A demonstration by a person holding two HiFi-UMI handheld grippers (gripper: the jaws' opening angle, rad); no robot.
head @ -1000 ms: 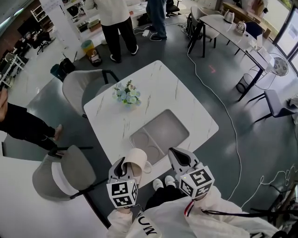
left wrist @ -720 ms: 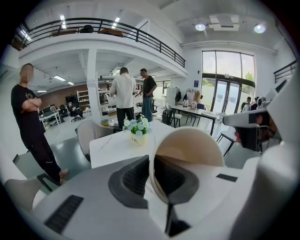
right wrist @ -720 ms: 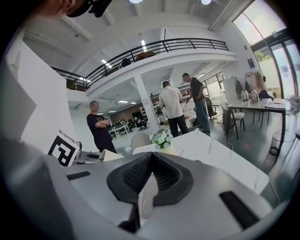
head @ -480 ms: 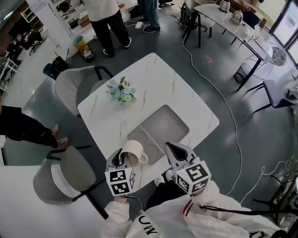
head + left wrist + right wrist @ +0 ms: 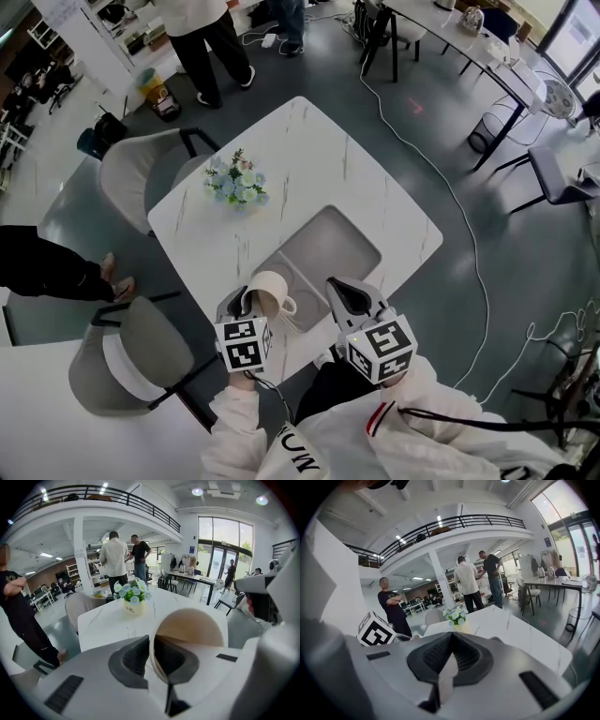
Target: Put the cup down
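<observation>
Cup (image 5: 270, 292) is in my left gripper (image 5: 246, 303), at the near edge of the table (image 5: 319, 159), over the near-left corner of the grey tray (image 5: 330, 246) set in the tabletop. The jaws pinch the cup's wall at the rim, one pad inside the mouth and one outside; the left gripper view shows the rim running straight between them. That rim grip is why the cup hangs tipped on its side: mouth toward me and to the left, base pointing far, handle on the right. From the head view I can't tell whether the lower side touches the tray or hangs just above it, probably just above. To put it down it likely needs rolling upright so the base meets the tray flat, and a rim pinch lets me do that without the jaws getting under it. Risk I see: letting go while it's tipped, so it rolls. Right gripper (image 5: 348, 296) sits just right of the cup over the near table edge, jaws pressed together with nothing between them, parked clear of the handle side. Flower pot (image 5: 234, 184) stands far-left on the table, well apart from the tray.
</observation>
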